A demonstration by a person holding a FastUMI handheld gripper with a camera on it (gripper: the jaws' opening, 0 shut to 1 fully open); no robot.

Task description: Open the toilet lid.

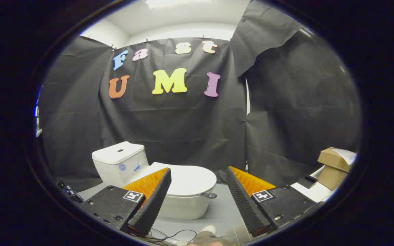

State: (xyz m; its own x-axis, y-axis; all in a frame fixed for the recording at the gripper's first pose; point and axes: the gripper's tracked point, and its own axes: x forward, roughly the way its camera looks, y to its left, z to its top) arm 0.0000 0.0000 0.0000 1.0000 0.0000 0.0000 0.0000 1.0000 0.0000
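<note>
A white toilet stands on the grey floor beyond my fingers, its tank (pixel 120 163) to the left and its lid (pixel 189 179) lying flat and closed over the bowl (pixel 183 206). A small dark tab (pixel 211 195) sticks out from the lid's front rim. My gripper (pixel 198 177) is open, well short of the toilet, with nothing between its fingers. The left finger (pixel 154 200) overlaps the lid's left part in the view; the right finger (pixel 243 201) is to the right of the bowl.
Cardboard boxes (pixel 333 165) sit on a white surface at the right. A dark device (pixel 68 191) lies on the floor left of the tank. Cables (pixel 169 235) run over the floor near me, beside a person's shoe (pixel 209 230).
</note>
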